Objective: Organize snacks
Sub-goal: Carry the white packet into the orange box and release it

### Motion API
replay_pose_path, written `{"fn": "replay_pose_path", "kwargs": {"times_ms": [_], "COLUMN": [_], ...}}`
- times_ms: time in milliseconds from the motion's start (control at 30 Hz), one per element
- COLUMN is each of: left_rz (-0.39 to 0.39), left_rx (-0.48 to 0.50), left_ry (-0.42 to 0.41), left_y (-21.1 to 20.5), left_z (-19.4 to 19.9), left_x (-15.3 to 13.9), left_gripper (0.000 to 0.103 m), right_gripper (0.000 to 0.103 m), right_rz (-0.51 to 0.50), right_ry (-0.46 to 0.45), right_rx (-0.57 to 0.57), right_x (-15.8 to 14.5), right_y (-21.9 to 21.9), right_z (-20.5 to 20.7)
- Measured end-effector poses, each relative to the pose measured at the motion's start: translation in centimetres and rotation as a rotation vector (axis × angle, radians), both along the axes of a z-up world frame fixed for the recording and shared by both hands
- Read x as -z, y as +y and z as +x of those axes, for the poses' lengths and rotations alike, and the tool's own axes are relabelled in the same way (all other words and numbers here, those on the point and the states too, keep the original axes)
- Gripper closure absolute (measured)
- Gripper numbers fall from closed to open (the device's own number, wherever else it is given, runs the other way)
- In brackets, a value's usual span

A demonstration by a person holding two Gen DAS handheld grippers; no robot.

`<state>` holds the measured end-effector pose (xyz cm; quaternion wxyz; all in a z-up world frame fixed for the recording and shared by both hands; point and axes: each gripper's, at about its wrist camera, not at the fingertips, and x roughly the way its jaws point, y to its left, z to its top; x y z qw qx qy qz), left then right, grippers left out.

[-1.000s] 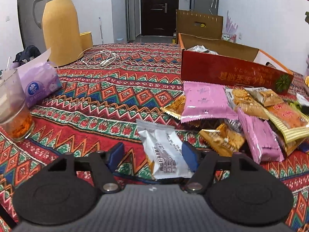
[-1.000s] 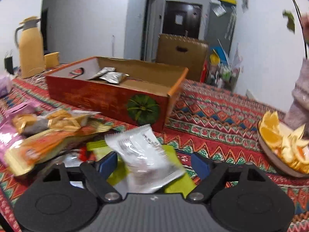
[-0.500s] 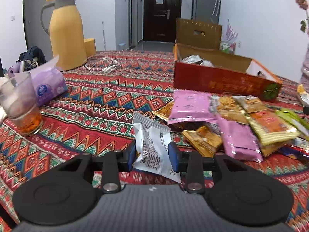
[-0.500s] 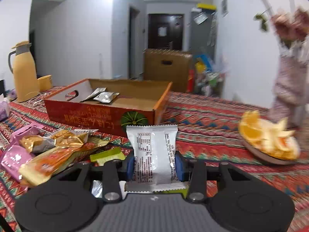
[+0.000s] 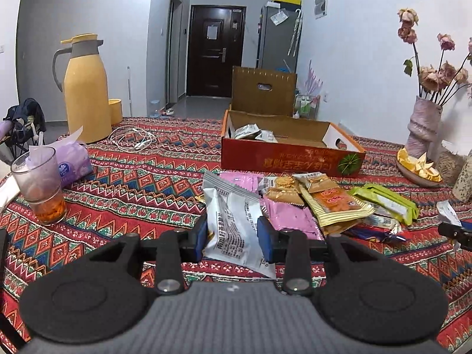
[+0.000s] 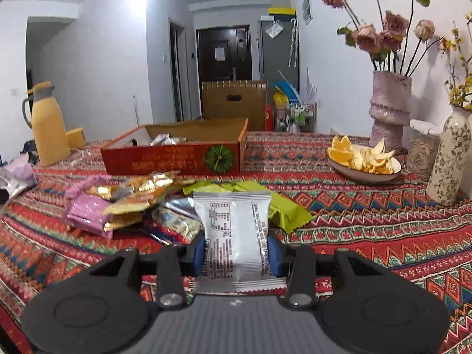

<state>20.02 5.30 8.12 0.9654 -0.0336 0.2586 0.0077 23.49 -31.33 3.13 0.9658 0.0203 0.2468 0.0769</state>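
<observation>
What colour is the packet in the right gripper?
Silver-white packet with dark print; clearest in the right wrist view.

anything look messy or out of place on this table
Yes: the snack packets lie in a loose overlapping heap on the cloth in front of the red box, which holds only a few silver packets. A white cable also sprawls tangled beside the yellow jug.
</observation>
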Motion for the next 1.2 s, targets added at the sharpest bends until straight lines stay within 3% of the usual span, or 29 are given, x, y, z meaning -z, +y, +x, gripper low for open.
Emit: {"fn": "replay_pose_path", "kwargs": {"times_ms": [167,300,467,600,733,867,967,1033,1133,1200], "left_rz": [-0.04,-0.086,-0.072,-0.089,-0.087,-0.098,-0.112,-0.117,-0.052,-0.064], "left_rx": [-0.009,0.046,0.067,0.045,0.07,0.084,0.115,0.103,0.103,0.1], "left_ry": [-0.014,-0.075,-0.165,-0.166,-0.151,-0.096,-0.015,0.031,0.073,0.129], "left_y": [0.7,2.0,2.6,2.7,2.1,1.4,0.8,0.2,-0.4,-0.1], "left_z": [0.1,2.2,8.5,15.1,22.2,29.0,34.0,37.3,40.8,42.6], "left_x": [-1.1,-4.4,-8.9,-10.6,-11.3,-9.5,-6.6,-4.0,-0.2,1.8], "left_gripper": [0.067,0.067,0.067,0.067,0.067,0.067,0.067,0.067,0.067,0.067], "right_gripper": [0.063,0.063,0.063,0.063,0.062,0.062,0.062,0.062,0.062,0.062], "right_rz": [0.028,0.027,-0.005,-0.052,-0.052,-0.023,0.029,0.015,-0.042,-0.069], "right_ry": [-0.027,-0.115,-0.225,-0.272,-0.255,-0.153,-0.037,0.045,0.153,0.198], "right_rx": [-0.033,-0.109,-0.22,-0.27,-0.314,-0.348,-0.338,-0.318,-0.314,-0.306], "right_x": [-1.6,-5.0,-10.1,-12.9,-14.2,-12.9,-9.9,-7.3,-3.4,-1.3], "right_y": [0.3,1.0,2.1,4.2,6.5,9.4,12.0,14.1,17.4,19.1], "right_z": [-0.4,0.8,5.5,10.9,18.1,25.8,31.9,35.7,39.9,41.5]}}
